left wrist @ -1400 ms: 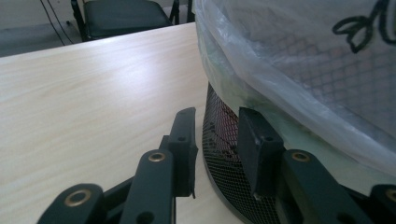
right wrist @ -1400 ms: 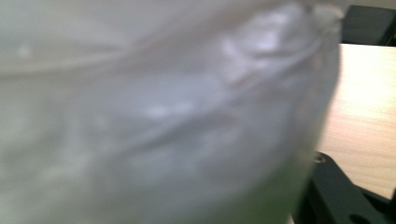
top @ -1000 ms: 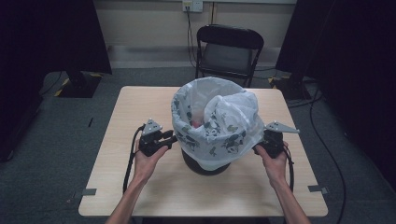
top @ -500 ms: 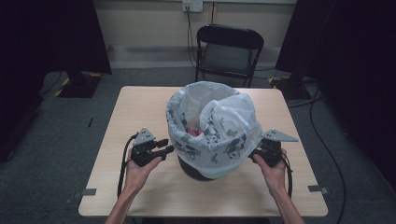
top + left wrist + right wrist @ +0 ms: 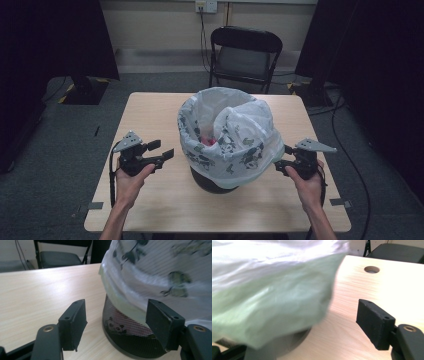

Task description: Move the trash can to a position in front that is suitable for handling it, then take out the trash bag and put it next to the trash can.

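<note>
A black mesh bin (image 5: 216, 181) stands at the middle of the table, lined with a white plastic bag (image 5: 240, 137) printed with dark figures. The bag's rim folds down over the outside of the bin, and something pink (image 5: 210, 142) lies inside. My left gripper (image 5: 161, 149) is open, a short way left of the bin. In the left gripper view its jaws frame the bin's mesh base (image 5: 125, 332) and the bag's hem (image 5: 155, 277). My right gripper (image 5: 283, 161) is open at the bag's right edge. In the right gripper view the bag (image 5: 269, 297) hangs over the left jaw.
The wooden table (image 5: 150, 115) has bare room on both sides of the bin and a cable hole (image 5: 371, 269) near its far right. A black folding chair (image 5: 243, 50) stands behind the table. Cables trail from both grippers.
Both grippers have drawn down and outward from the bag's sides, the left to the left and the right to the right. The bag's rim stays draped over the bin.
</note>
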The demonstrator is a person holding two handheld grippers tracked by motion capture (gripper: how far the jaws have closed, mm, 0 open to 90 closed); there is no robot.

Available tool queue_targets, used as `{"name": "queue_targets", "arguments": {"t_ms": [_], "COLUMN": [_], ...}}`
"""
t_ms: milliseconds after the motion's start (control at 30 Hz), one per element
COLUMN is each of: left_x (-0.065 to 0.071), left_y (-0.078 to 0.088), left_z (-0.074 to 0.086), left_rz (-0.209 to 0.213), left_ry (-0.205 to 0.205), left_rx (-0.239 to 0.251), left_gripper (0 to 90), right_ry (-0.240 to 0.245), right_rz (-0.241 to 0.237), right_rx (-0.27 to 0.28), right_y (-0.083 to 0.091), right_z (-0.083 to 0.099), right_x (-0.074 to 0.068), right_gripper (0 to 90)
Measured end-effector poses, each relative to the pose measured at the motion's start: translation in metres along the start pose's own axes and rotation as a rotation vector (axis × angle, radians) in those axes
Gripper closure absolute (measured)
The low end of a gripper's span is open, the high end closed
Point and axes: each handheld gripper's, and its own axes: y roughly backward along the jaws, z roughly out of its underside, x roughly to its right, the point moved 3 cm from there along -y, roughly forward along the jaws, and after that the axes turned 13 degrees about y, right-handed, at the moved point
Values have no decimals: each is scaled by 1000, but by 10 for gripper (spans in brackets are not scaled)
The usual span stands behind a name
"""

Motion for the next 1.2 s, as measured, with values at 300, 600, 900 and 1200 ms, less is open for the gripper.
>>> {"name": "queue_targets", "arguments": {"t_ms": [300,600,900,1200], "left_x": [19,34,48,63], "left_y": [15,27,16,-8], "left_z": [-32,-63,-81,-89], "left_rz": [39,112,145,144], "left_ry": [-1,-23,-4,-15], "left_rx": [73,158,160,107], "left_gripper": [344,450,346,327], "right_ry": [-15,-3,26,53], "right_rz": [48,25,-29,-48], "right_rx": [6,168,212,270], "right_y": [21,40,42,50], "right_z": [-3,-45,-71,-100], "right_x": [21,18,6,-6], "right_gripper": [315,400,319,317]}}
